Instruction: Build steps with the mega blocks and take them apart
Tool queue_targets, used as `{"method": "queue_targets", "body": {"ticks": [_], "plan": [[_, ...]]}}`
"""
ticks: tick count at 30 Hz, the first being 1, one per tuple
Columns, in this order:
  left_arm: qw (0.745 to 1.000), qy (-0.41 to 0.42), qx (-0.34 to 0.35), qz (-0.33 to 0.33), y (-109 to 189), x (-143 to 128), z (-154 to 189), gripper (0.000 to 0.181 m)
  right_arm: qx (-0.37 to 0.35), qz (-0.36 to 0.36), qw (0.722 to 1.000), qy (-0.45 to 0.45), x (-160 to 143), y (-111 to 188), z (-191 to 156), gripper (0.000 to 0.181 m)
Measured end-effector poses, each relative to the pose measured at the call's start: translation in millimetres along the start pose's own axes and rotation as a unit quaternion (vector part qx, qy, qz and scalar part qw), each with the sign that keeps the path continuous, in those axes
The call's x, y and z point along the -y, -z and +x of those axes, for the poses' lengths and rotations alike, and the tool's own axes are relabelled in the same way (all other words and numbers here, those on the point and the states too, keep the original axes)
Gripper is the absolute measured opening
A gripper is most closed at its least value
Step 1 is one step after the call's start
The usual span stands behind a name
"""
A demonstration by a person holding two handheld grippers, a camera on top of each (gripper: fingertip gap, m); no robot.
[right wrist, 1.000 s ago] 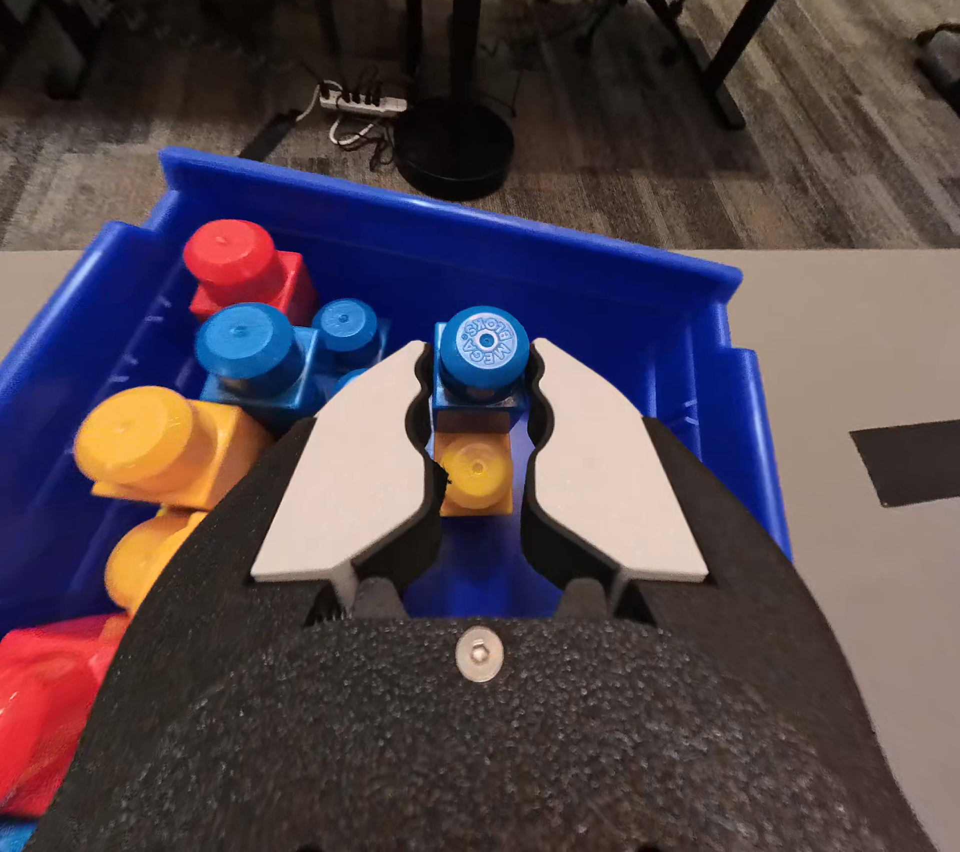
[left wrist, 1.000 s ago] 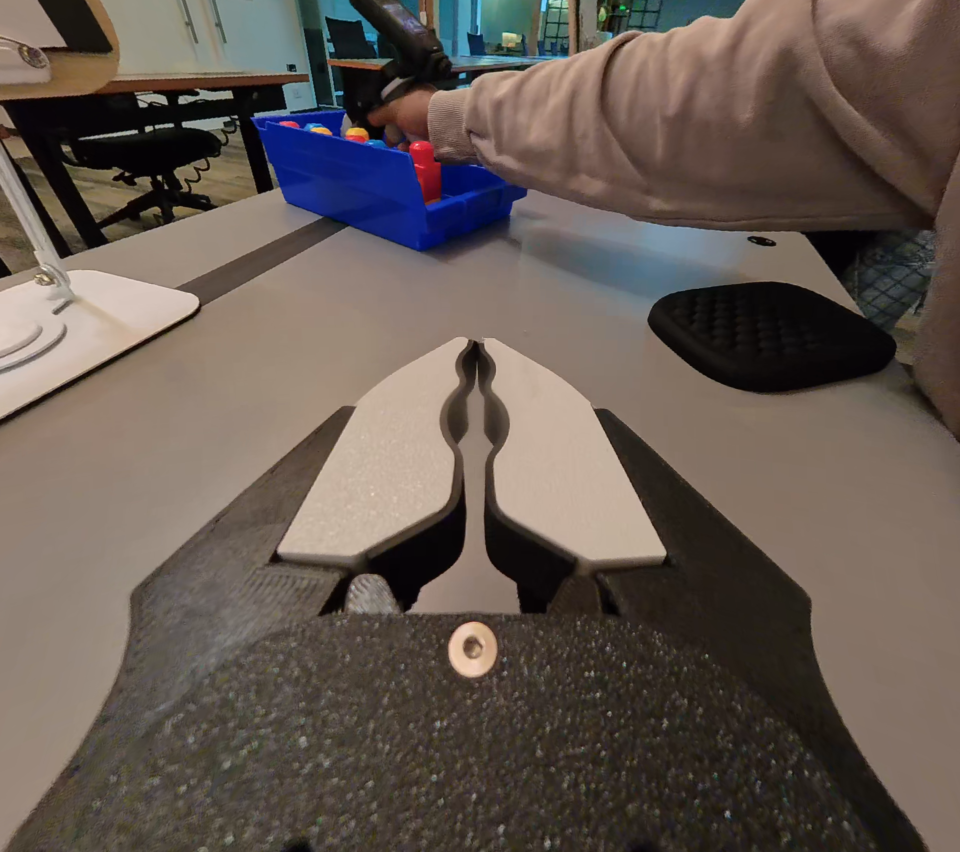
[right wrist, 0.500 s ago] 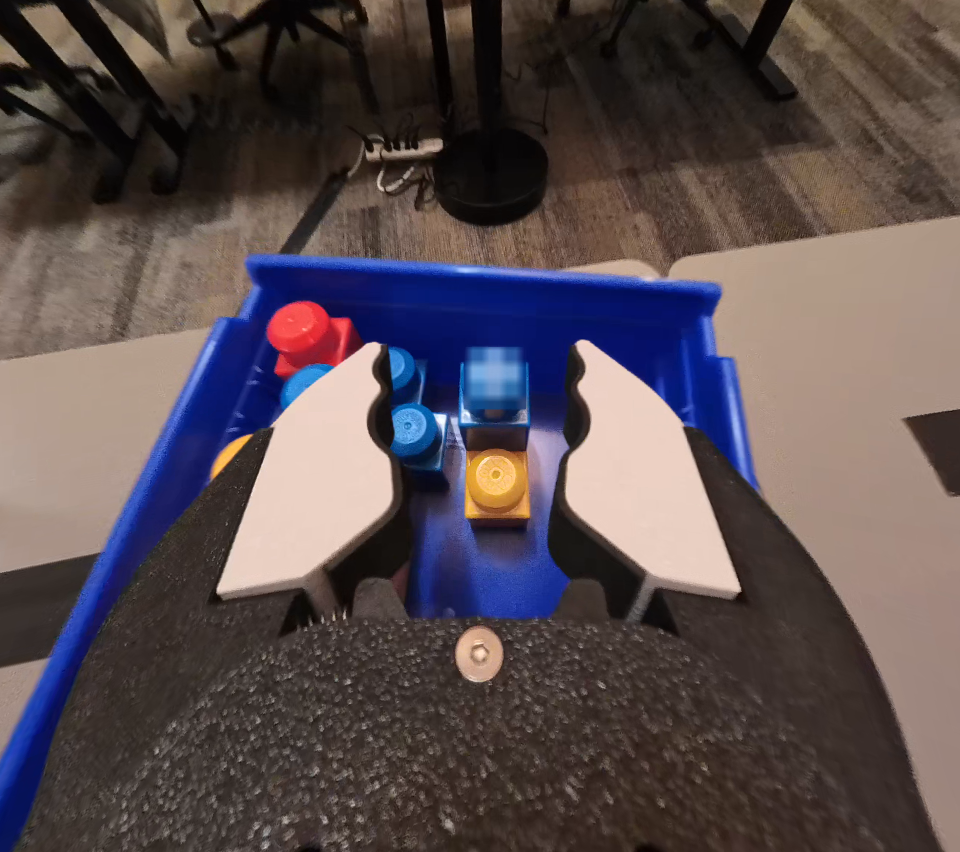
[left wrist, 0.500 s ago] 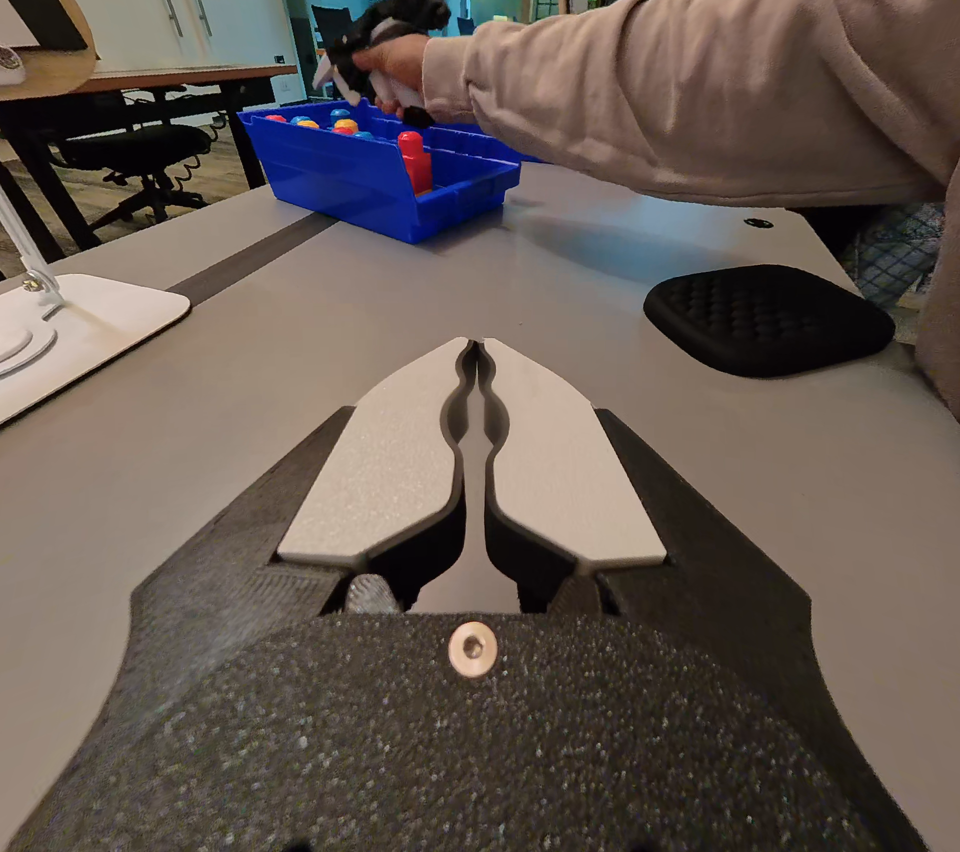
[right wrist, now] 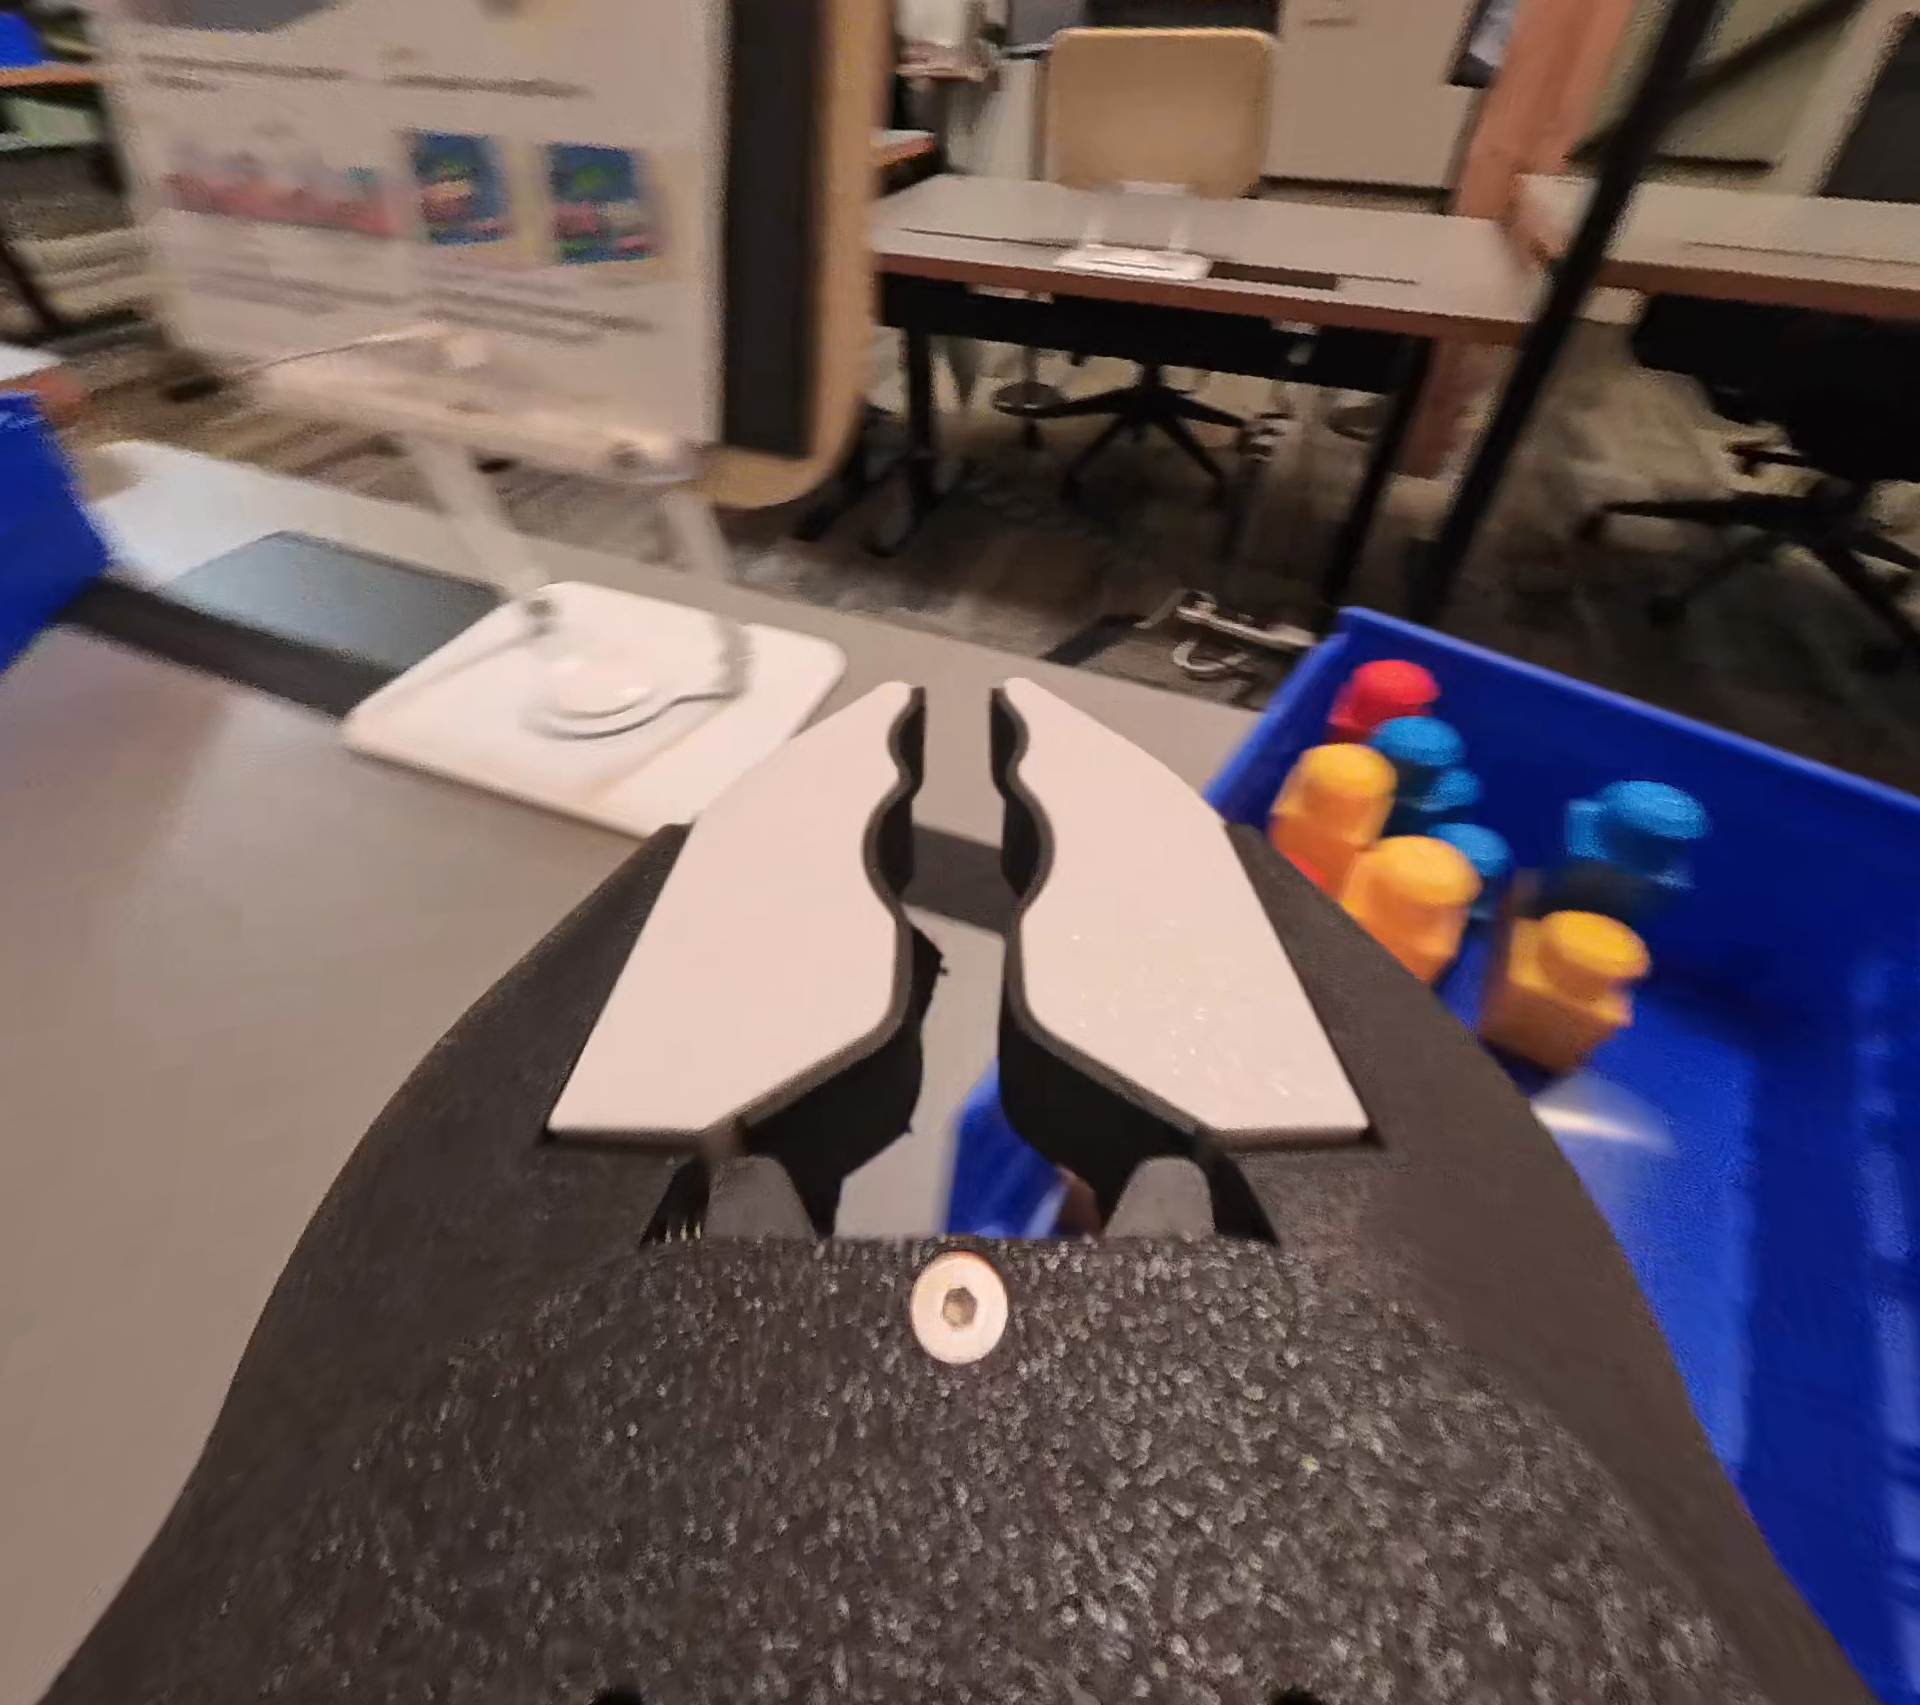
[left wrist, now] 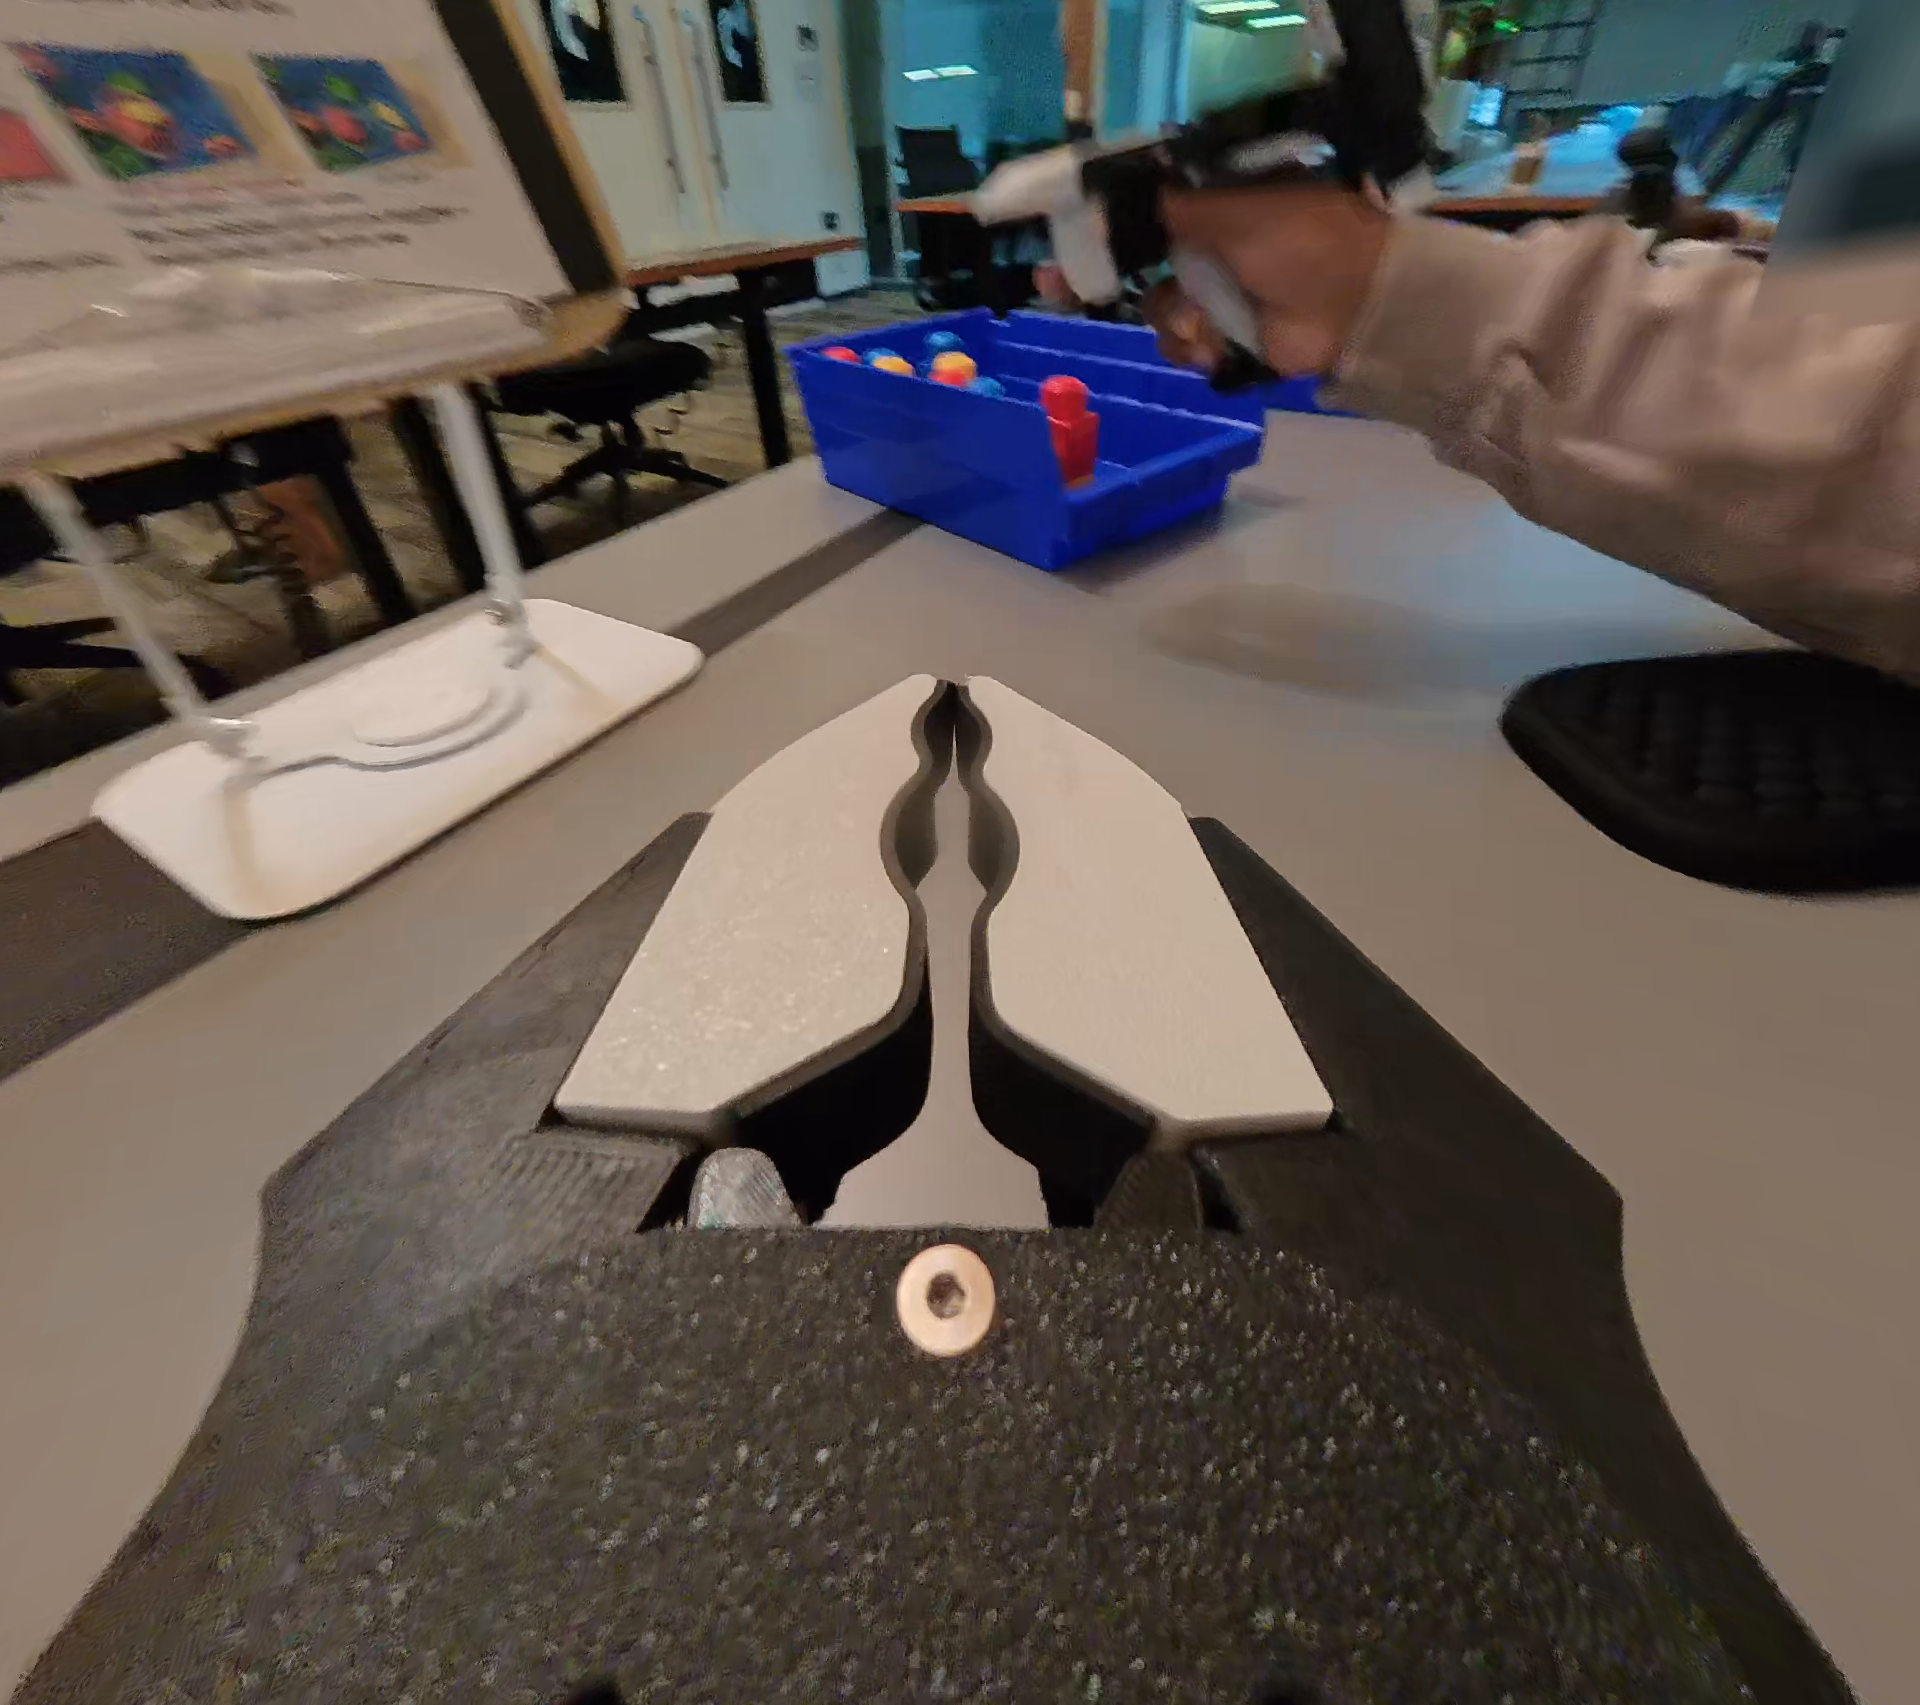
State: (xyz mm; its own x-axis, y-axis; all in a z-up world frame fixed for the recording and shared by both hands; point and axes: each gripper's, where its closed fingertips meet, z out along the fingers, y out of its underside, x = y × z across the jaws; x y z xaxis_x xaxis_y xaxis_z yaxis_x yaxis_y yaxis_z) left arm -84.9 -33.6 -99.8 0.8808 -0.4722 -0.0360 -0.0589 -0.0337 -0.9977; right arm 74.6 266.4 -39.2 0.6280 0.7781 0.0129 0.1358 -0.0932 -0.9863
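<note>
The left gripper (left wrist: 954, 694) is held low over the grey desk (left wrist: 1299, 824), its pale fingers (left wrist: 790, 928) pressed together at the tips with nothing between them. The right gripper (right wrist: 956, 699) is held above the desk beside the near left corner of the blue bin (right wrist: 1766, 1188); its fingers (right wrist: 1132, 928) stand a narrow gap apart and nothing is gripped between them. In the left wrist view the same right gripper (left wrist: 1023, 201) is seen raised above the bin, carried by a hand (left wrist: 1268, 284) in a beige sleeve (left wrist: 1621, 429), though it is blurred.

The mega blocks (right wrist: 1455, 866) are found inside the bin: yellow, blue and red pieces are clustered toward its far end, and one red block (left wrist: 1070, 429) is seen standing upright against the bin's near wall in the left wrist view. The bin (left wrist: 1018, 471) is placed toward the far edge of the desk.

A white stand base (left wrist: 416, 751) is set on the desk's left side, and a printed instruction board (left wrist: 239, 97) is held above it. A black textured pad (left wrist: 1725, 772) is laid near the right edge. A dark strip (left wrist: 800, 585) is seen running across the desk surface.
</note>
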Motion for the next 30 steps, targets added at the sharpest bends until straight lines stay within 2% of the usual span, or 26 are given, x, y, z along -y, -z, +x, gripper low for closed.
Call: {"method": "queue_targets", "body": {"ticks": [3,9,11,15,17,20,21,23,26,28,30], "plan": [[0.998,-0.009,0.063,0.023,22,23,-36,0.0,0.048,-0.004,0.999,-0.012,-27,7,-56,0.0],[0.981,0.009,0.19,0.045,96,62,-131,0.0,0.123,-0.047,0.991,-0.016,-80,10,-140,0.0],[0.97,0.009,0.242,0.029,126,67,-174,0.0,0.149,-0.058,0.987,-0.017,-89,13,-157,0.0],[0.944,0.029,0.325,-0.038,181,66,-268,0.018,0.164,-0.048,0.985,-0.014,-98,13,-162,0.0],[0.933,0.033,0.345,-0.097,201,57,-315,0.03,0.175,-0.044,0.983,-0.025,-100,12,-163,0.0],[0.927,0.052,0.317,-0.192,215,31,-363,0.04,0.176,-0.049,0.983,-0.024,-106,12,-159,0.0],[0.919,0.054,0.313,-0.235,221,18,-376,0.041,0.175,-0.05,0.983,-0.021,-108,12,-158,0.0],[0.887,0.031,0.318,-0.335,239,-12,-401,0.043,0.174,-0.052,0.983,-0.014,-112,13,-157,0.0],[0.835,0.027,0.294,-0.464,263,-60,-420,0.047,0.176,-0.057,0.983,-0.002,-119,11,-156,0.0],[0.802,0.01,0.282,-0.527,277,-83,-429,0.048,0.179,-0.063,0.982,0.002,-124,9,-156,0.0],[0.782,0.007,0.266,-0.563,282,-98,-435,0.049,0.185,-0.069,0.98,0.008,-129,7,-158,0.0]]}}
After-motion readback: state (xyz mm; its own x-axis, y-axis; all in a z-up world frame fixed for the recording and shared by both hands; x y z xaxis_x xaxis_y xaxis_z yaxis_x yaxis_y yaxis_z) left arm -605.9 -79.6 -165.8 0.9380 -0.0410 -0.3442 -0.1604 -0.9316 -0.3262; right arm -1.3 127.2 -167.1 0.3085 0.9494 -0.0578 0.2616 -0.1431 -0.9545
